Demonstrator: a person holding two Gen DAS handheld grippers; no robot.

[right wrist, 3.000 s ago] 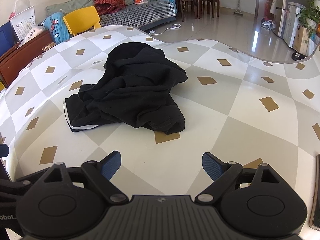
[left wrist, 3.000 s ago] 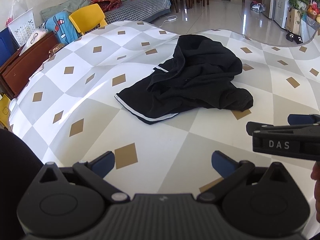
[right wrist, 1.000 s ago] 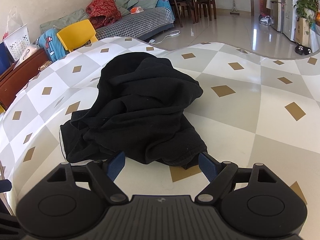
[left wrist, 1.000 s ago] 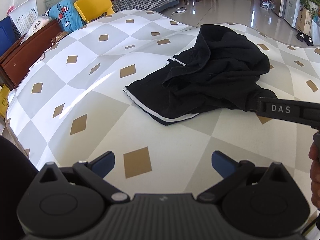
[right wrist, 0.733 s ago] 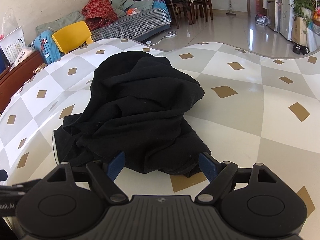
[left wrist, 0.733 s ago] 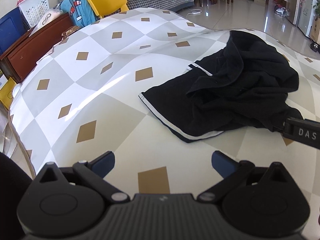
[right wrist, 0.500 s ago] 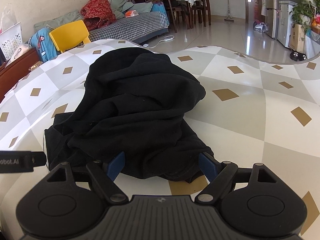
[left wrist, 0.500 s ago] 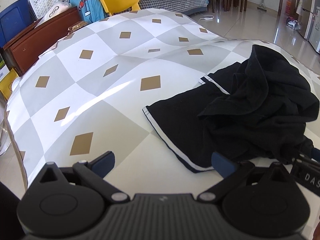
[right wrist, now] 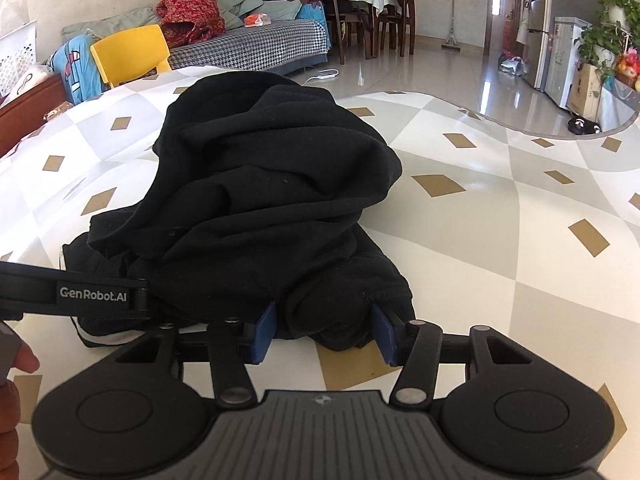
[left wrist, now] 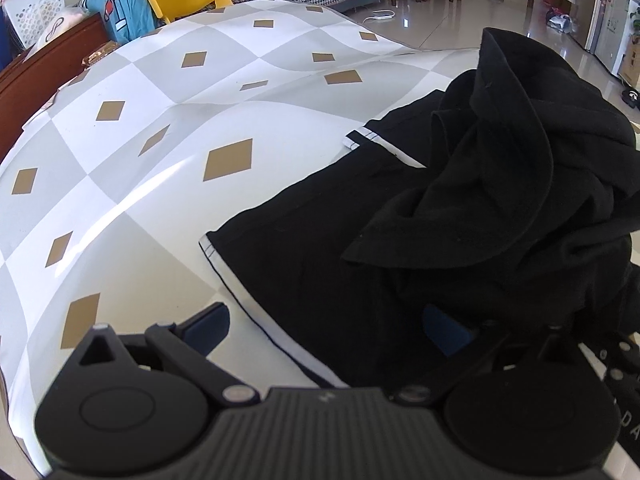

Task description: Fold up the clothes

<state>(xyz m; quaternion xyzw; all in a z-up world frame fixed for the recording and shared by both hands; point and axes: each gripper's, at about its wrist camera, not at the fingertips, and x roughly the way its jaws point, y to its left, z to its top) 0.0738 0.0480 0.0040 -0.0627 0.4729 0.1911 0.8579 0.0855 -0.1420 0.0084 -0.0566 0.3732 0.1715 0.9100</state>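
Observation:
A crumpled black garment (left wrist: pixel 460 200) with a white-trimmed hem (left wrist: pixel 248 300) lies heaped on the checked tablecloth (left wrist: pixel 160 208). My left gripper (left wrist: pixel 326 330) is open and low over that hem: one finger rests over bare cloth, the other over the black fabric. In the right wrist view the same garment (right wrist: pixel 272 184) fills the middle. The jaws of my right gripper (right wrist: pixel 324 334) are closing, and a bunched fold of the garment's near edge sits between them with both pads against it. The left gripper's finger (right wrist: pixel 92 294) reaches in from the left.
A person's fingers (right wrist: pixel 18 364) show at the left edge. Beyond the table stand a yellow chair (right wrist: pixel 128 56), a checked sofa (right wrist: pixel 256 48) with clothes, and dining chairs. A dark wooden cabinet (left wrist: pixel 36 80) borders the table's left side. The table's curved edge (right wrist: pixel 480 114) runs at right.
My left gripper has come down and closer to the garment's trimmed hem. My right gripper's jaws have narrowed from wide to pinching a fold of the near edge.

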